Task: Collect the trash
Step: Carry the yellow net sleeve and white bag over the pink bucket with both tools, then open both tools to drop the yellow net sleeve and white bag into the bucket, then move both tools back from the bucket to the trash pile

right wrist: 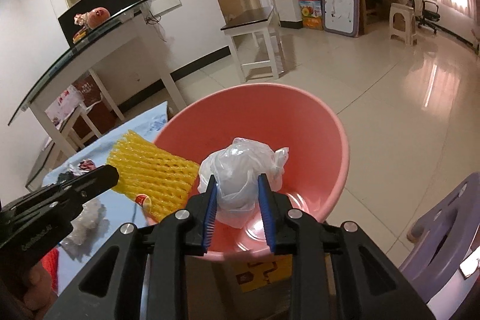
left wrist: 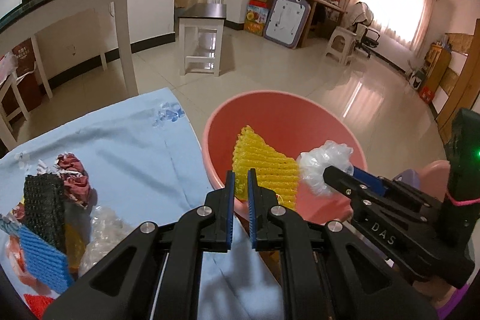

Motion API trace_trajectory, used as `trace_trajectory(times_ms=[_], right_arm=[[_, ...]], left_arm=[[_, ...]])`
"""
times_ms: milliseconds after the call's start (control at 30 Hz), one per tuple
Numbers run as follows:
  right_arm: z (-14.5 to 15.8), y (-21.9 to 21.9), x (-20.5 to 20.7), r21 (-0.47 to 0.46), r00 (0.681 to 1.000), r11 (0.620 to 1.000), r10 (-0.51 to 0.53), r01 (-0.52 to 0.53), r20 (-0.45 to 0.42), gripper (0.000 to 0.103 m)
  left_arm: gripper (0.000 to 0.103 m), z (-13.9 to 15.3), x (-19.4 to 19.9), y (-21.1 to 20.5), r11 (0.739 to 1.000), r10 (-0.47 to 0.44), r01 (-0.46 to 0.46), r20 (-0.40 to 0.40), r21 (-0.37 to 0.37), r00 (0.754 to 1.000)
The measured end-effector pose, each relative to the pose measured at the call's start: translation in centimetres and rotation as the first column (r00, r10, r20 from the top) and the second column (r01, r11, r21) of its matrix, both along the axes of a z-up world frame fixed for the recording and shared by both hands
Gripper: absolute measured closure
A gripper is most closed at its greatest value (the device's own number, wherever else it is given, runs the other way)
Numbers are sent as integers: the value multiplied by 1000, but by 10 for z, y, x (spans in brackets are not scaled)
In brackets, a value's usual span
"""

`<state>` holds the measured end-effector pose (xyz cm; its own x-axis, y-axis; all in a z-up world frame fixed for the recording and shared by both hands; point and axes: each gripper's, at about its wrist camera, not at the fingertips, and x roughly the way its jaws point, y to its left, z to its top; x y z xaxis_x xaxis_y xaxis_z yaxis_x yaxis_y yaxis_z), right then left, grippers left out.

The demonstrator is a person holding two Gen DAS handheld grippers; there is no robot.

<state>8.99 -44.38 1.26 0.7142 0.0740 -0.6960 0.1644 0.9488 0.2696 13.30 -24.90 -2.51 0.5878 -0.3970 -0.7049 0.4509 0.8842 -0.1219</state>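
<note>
Two grippers hold trash over a pink basin

The left gripper (left wrist: 241,174) pinches the lower edge of a yellow foam net (left wrist: 265,161) above the pink basin (right wrist: 327,122). The right gripper (right wrist: 238,185) has a crumpled clear plastic bag (right wrist: 240,167) between its blue pads, though whether they press on it is unclear. More scraps (left wrist: 48,209) lie on the blue cloth (left wrist: 135,140) beside the basin.

A home living room: tiled floor (left wrist: 270,71), curtained window (left wrist: 396,5).
</note>
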Motion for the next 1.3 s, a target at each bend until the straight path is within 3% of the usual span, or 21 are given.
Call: trace_trajectory(times_ms=[100, 200, 267, 333, 400, 433, 800, 1033, 1300], right_arm=[[-2, 1, 5, -14, 1000, 1000, -5, 5, -8, 70], [-4, 1, 4, -15, 1000, 1000, -8, 8, -9, 57], [-3, 1, 2, -22, 1000, 1000, -9, 9, -5, 55], [-4, 1, 2, -25, 1000, 1000, -6, 6, -5, 55], [-3, 2, 1, -25, 1000, 1000, -7, 7, -4, 54], [-3, 1, 1, -25, 1000, 1000, -9, 9, -4, 53], [-2, 9, -9, -17, 1000, 1000, 7, -8, -18, 51], [12, 19, -22, -1, 1000, 1000, 21, -21, 14, 50], [23, 19, -34, -1, 997, 998, 56, -56, 44, 49]], left_arm=[[95, -4, 4, -2, 1000, -4, 4, -1, 9, 1000], [93, -5, 5, -5, 1000, -9, 9, -4, 6, 1000], [91, -6, 4, -5, 1000, -14, 14, -18, 3, 1000], [87, -8, 6, -5, 1000, -16, 16, -32, 2, 999], [73, -9, 8, -4, 1000, -15, 15, -45, 0, 999], [73, -9, 8, -3, 1000, -12, 11, -44, -5, 999], [72, 1, 2, 10, 997, -12, 10, -26, -70, 1000], [72, 17, -14, 9, 998, -37, 39, 40, -57, 998], [72, 26, -29, 8, 997, 29, -26, 31, -67, 999]])
